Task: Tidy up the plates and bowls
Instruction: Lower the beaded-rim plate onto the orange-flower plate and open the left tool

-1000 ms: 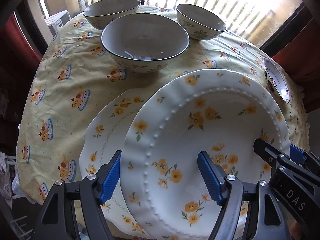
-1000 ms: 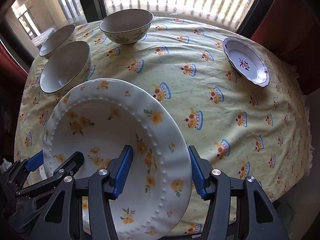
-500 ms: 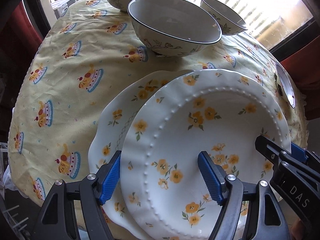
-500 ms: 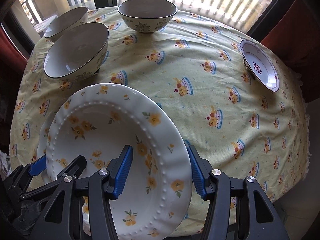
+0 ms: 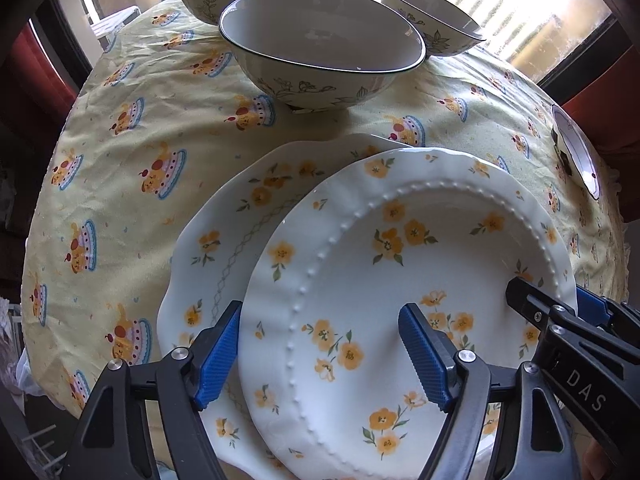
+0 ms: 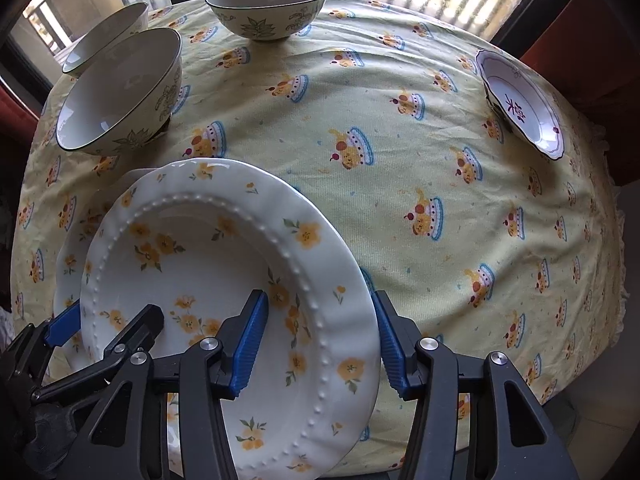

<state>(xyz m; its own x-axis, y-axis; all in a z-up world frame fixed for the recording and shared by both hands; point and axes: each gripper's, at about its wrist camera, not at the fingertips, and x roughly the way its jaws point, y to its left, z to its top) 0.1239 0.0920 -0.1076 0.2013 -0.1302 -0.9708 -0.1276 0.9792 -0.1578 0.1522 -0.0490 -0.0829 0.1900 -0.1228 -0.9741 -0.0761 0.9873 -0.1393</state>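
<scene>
A white beaded plate (image 5: 400, 280) with yellow flowers is seen at the near edge of the bench (image 6: 400, 160), above a second flowered plate (image 5: 224, 240). Its left rim is straddled by the opening left gripper (image 5: 320, 356), pads apart from it. Its right rim sits between the closing right gripper (image 6: 320, 344) pads; contact cannot be told. Three bowls stand far left.

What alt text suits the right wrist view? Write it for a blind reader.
The right gripper, fingers closing across its rim, holds a yellow-flowered plate over a second plate on a cake-print tablecloth. Three bowls stand beyond at left; a small dish at right.
</scene>
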